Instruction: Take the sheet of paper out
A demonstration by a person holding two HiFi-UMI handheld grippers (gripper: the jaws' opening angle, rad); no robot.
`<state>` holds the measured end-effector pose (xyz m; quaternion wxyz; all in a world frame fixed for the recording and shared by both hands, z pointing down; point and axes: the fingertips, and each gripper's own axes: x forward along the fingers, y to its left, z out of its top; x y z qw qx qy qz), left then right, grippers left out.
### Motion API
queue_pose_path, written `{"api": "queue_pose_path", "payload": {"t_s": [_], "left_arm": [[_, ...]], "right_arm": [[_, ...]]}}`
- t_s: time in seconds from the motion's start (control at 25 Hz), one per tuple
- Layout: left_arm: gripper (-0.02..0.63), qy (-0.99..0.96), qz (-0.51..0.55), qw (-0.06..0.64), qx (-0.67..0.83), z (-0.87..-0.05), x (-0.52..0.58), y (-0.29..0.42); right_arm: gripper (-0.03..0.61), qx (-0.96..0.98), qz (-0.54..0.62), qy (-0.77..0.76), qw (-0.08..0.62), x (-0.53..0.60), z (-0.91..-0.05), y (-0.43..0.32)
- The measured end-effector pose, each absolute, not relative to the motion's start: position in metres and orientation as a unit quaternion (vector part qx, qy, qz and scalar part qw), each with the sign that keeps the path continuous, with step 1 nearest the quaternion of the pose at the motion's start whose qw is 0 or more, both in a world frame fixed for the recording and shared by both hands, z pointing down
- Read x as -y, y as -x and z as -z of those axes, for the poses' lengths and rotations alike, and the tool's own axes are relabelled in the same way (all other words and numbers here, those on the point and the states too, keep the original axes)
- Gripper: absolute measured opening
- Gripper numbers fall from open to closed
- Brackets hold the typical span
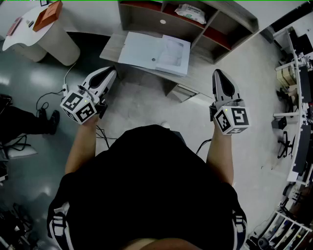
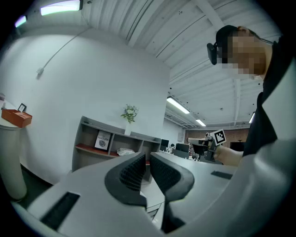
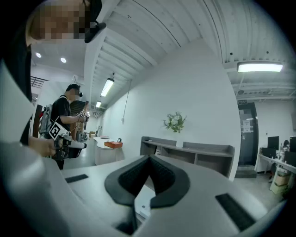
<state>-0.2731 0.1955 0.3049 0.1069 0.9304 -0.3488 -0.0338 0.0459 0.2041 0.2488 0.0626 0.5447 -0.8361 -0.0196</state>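
Observation:
A white folder [image 1: 145, 51] lies open on the grey desk [image 1: 110, 45] ahead of me. A pale sheet in a clear sleeve [image 1: 173, 52] rests on its right half. My left gripper [image 1: 111, 72] hovers level just short of the desk's near left corner. Its jaws [image 2: 147, 155] stand a narrow slit apart with nothing between them. My right gripper [image 1: 218, 73] is held level off the desk's right end, apart from the folder. Its fingertips meet [image 3: 149, 158] and hold nothing. A corner of the folder [image 3: 144, 203] shows below them.
A grey shelf unit [image 1: 230, 19] stands behind the desk with a white packet [image 1: 190, 11] in it and a small plant [image 2: 129, 113] on top. A round white table [image 1: 29, 35] with an orange box [image 1: 48, 14] is at left. Cables [image 1: 54, 93] trail on the floor. Another person [image 3: 69, 111] stands farther off.

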Motion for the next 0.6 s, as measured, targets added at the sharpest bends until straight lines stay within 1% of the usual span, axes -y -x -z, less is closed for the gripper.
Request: {"api": "queue_pose_path", "payload": {"t_s": [0.2,0.44,0.6], "left_arm": [[0.046,-0.931,0.035,0.121,0.343,-0.311,-0.195,0.281],[0.047,-0.93,0.033,0.132,0.341,-0.319,-0.19,0.279],[0.046,-0.929,0.029,0.13,0.346,-0.324,-0.184,0.276]], "right_arm": [[0.014,0.839,0.017,-0.538,0.076,-0.209,-0.253,-0.032],[0.014,0.834,0.01,-0.545,0.08,-0.198,-0.254,-0.04],[0.014,0.826,0.028,-0.557,0.084,-0.187,-0.256,-0.048]]}}
